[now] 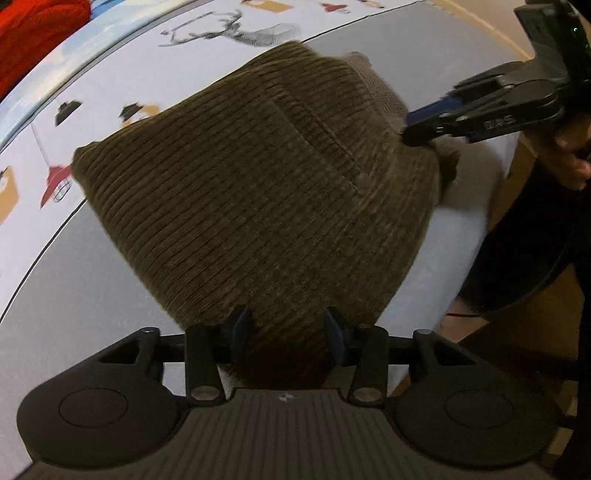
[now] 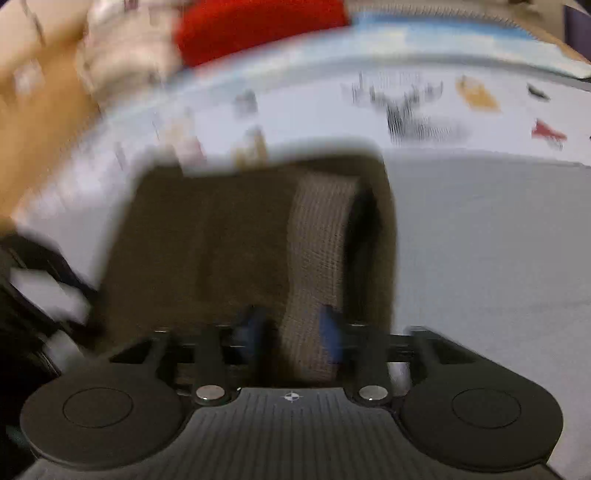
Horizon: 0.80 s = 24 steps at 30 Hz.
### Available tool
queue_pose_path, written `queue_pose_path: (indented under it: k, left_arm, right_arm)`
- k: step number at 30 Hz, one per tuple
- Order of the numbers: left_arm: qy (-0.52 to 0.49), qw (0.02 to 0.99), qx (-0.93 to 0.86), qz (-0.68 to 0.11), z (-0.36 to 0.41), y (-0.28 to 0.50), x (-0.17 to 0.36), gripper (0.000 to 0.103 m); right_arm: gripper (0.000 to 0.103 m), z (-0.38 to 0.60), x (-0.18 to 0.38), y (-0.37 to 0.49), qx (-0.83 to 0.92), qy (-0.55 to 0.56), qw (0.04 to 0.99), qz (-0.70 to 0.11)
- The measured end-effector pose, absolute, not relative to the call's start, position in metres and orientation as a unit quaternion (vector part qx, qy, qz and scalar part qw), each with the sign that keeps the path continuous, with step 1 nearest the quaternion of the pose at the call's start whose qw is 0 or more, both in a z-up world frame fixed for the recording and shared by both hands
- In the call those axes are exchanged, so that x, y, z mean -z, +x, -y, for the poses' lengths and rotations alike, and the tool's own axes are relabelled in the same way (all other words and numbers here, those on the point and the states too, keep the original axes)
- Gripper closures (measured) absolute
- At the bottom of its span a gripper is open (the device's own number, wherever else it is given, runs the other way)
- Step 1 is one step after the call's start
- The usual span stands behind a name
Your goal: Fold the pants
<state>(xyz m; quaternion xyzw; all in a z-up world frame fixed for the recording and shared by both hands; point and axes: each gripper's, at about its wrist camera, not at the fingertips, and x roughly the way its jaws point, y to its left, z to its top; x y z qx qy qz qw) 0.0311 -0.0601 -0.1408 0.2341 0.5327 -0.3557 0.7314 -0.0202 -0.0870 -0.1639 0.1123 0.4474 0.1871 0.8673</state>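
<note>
Folded olive corduroy pants (image 1: 258,192) lie on a grey cover (image 1: 74,295). In the left wrist view my left gripper (image 1: 288,326) points steeply down at the pile's near edge. Its jaws stand partly apart with cloth between the blue pads (image 1: 240,325); whether they pinch it is unclear. My right gripper (image 1: 413,129) comes in from the upper right and is shut on the pile's far right edge. The right wrist view is blurred. There the pants (image 2: 221,240) show a paler woven waistband strip (image 2: 317,240) running between that gripper's (image 2: 291,332) pads.
A printed sheet (image 1: 110,74) with a deer and lamps covers the far side, with a red garment (image 1: 33,33) beyond it. The surface's edge (image 1: 472,221) drops to brown floor (image 1: 535,332) at the right, where a person's hand (image 1: 572,158) holds the right gripper.
</note>
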Motion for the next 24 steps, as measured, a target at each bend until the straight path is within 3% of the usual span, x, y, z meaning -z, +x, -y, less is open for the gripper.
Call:
queue_pose_path:
  k: [6, 9, 10, 13, 18, 20, 24]
  left_arm:
    - [0.122, 0.807, 0.305, -0.491, 0.039, 0.071, 0.107, 0.054]
    - [0.071, 0.844, 0.264, -0.461, 0.029, 0.089, 0.096, 0.055]
    - [0.064, 0.852, 0.252, -0.454, 0.028, 0.093, 0.095, 0.058]
    - [0.059, 0.863, 0.233, -0.444, 0.032, 0.109, 0.097, 0.074]
    - [0.056, 0.849, 0.166, -0.498, 0.030, 0.146, 0.130, 0.097]
    - [0.035, 0.833, 0.139, -0.534, 0.021, 0.162, 0.149, 0.099]
    - [0.045, 0.833, 0.140, -0.534, 0.025, 0.166, 0.148, 0.099]
  right_arm:
    - [0.061, 0.102, 0.142, -0.027, -0.173, 0.165, 0.892, -0.383]
    - [0.058, 0.102, 0.153, -0.023, -0.161, 0.156, 0.884, -0.410]
    - [0.058, 0.098, 0.160, -0.020, -0.156, 0.140, 0.877, -0.433]
    - [0.043, 0.089, 0.174, -0.012, -0.132, 0.123, 0.871, -0.457]
    - [0.041, 0.094, 0.176, -0.013, -0.129, 0.149, 0.864, -0.463]
    - [0.038, 0.092, 0.176, -0.011, -0.129, 0.147, 0.866, -0.460]
    - [0.032, 0.094, 0.177, -0.012, -0.125, 0.149, 0.867, -0.458]
